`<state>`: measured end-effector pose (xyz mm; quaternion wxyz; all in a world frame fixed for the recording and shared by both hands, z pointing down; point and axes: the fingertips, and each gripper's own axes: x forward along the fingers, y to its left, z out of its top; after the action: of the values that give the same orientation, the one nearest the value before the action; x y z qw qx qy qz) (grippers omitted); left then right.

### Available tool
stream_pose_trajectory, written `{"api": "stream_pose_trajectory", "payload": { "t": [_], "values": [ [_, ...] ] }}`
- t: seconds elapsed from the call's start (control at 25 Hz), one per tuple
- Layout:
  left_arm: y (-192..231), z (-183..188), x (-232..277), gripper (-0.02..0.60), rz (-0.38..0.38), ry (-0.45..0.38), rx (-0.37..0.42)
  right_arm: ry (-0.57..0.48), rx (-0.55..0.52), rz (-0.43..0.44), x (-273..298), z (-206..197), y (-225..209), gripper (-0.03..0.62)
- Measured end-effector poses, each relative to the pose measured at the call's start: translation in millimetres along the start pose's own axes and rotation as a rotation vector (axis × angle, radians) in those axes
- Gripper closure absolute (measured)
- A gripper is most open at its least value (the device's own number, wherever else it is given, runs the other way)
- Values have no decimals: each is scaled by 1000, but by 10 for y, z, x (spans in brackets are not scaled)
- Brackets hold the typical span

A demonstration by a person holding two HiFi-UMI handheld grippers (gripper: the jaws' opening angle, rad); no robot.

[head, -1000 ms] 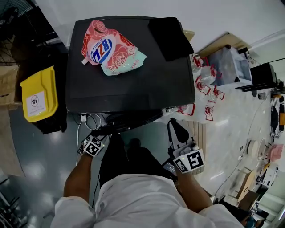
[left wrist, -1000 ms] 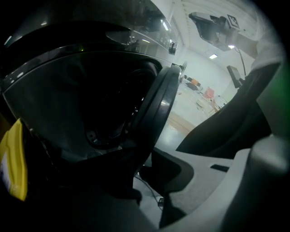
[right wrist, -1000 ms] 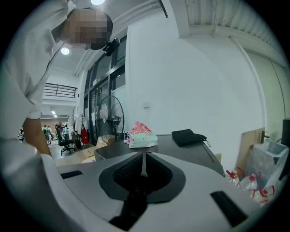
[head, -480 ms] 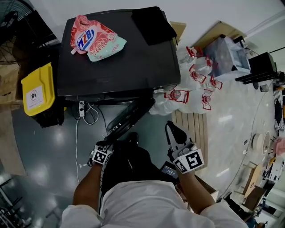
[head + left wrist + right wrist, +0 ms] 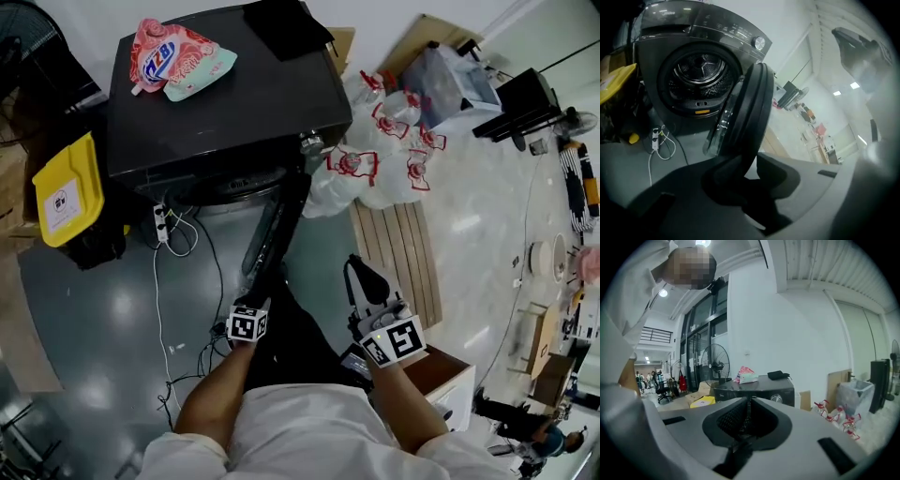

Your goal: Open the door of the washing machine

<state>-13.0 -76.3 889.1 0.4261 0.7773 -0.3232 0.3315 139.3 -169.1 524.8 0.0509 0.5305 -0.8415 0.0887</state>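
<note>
Door (image 5: 272,223) of the washing machine (image 5: 225,112), already swung well out from the machine's front and hinged on the side of the drum opening (image 5: 700,75) nearer the white bags (image 5: 375,159). Could slip out of the pinch if pulled on in a straight line instead of along the hinge's arc: held only at the outer rim, a thin hold, so likely to twist free. Could be strained at the hinge if forced past the stop, being wide open as it is. Could swing back toward the machine's front if let go carelessly. Worth minding too the cables and power strip (image 5: 161,223) on the floor just in front of the machine, toward the yellow bin (image 5: 64,192): easy to catch underfoot while backing away. Gripped at the free edge, the one farthest from the machine, by the left gripper (image 5: 255,286): jaws clamped on the rim, seen in the left gripper view rising from between them back toward the machine. Right gripper (image 5: 364,274) apart from the door, also out in front of the machine on the bags' side, jaws pressed together on nothing, aimed over the machine's top with its detergent pouch (image 5: 178,58) and dark cloth (image 5: 281,23).
</note>
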Motion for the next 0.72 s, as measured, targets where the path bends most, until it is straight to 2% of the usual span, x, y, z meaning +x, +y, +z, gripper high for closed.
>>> {"api": "stream_pose_trajectory", "payload": {
  "t": [0.08, 0.16, 0.24, 0.32, 0.52, 0.6, 0.72],
  "values": [
    [-248, -53, 47, 497, -75, -5, -21, 2, 2, -17, -226, -67, 112, 548],
    [-581, -111, 77, 488, -213, 1, -39, -1, -5, -32, -426, -92, 207, 547],
    [-887, -122, 30, 463, -348, 1, -21, -15, -11, -48, -560, -70, 284, 548],
    [-1030, -46, -138, 459, -412, -49, 28, -38, -17, -57, -643, -11, 367, 548],
    [-890, 294, -967, 465, -462, -302, 76, -88, -41, -52, -811, 161, 650, 548],
    [-729, 487, -1419, 480, -443, -422, 103, -97, -51, -39, -829, 222, 770, 546],
    [-487, 841, -2124, 497, -365, -606, 166, -121, -72, -13, -782, 338, 898, 547]
  ]
}}
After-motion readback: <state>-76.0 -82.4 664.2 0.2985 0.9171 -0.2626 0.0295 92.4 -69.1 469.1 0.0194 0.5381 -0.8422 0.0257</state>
